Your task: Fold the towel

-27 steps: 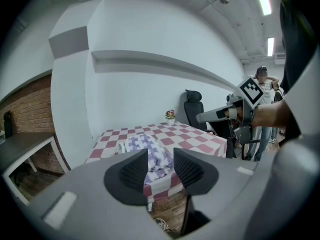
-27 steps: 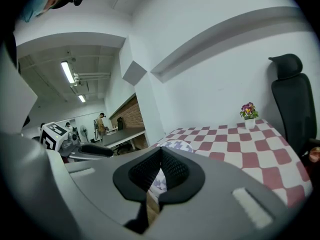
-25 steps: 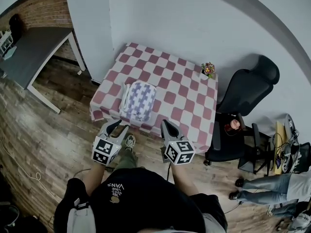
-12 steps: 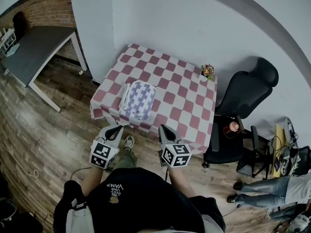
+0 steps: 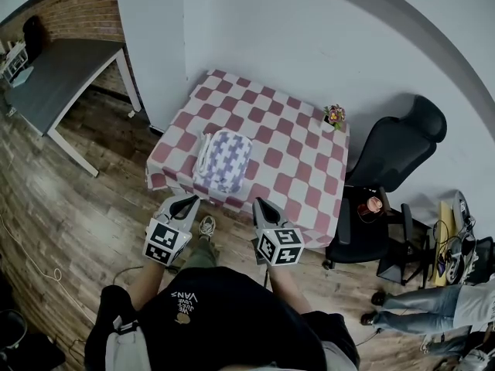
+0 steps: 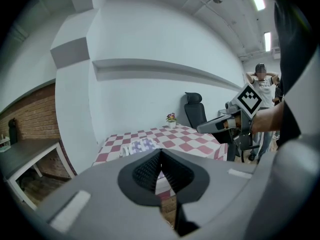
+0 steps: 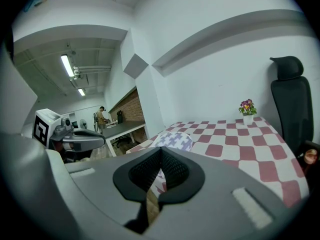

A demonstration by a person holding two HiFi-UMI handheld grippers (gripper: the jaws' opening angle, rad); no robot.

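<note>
Two grippers sit nearest, both short of the surface and held over the wood floor [image 5: 93, 222]. The left gripper [image 5: 186, 201] has its jaws pressed together w/ nothing between them. The right gripper [image 5: 259, 203] is the same: jaws together, empty. Both aim fwd and slightly down toward the near edge.

Next out is the towel [image 5: 224, 159], white w/ a purple cross pattern. It lies near the front edge of the surface [image 5: 288, 154], left of centre, bunched into a compact rounded pad w/ a white border along its left side. It rests on the checked cloth [image 5: 309, 188], apart from both grippers.

Handling, as a guess: light, soft and limp, so it'll sag and drape once lifted. Not fragile, not slippery. Prob. best taken at two corners or along one hem, one gripper each. The pinch should take towel layers only, since the checked cloth under it could get caught too. Jaws need opening first.

Further back, a small flower pot [image 5: 334, 115] stands at the far right corner, well apart from the towel. A black office chair [image 5: 394, 149] stands beside the surface on the right.
</note>
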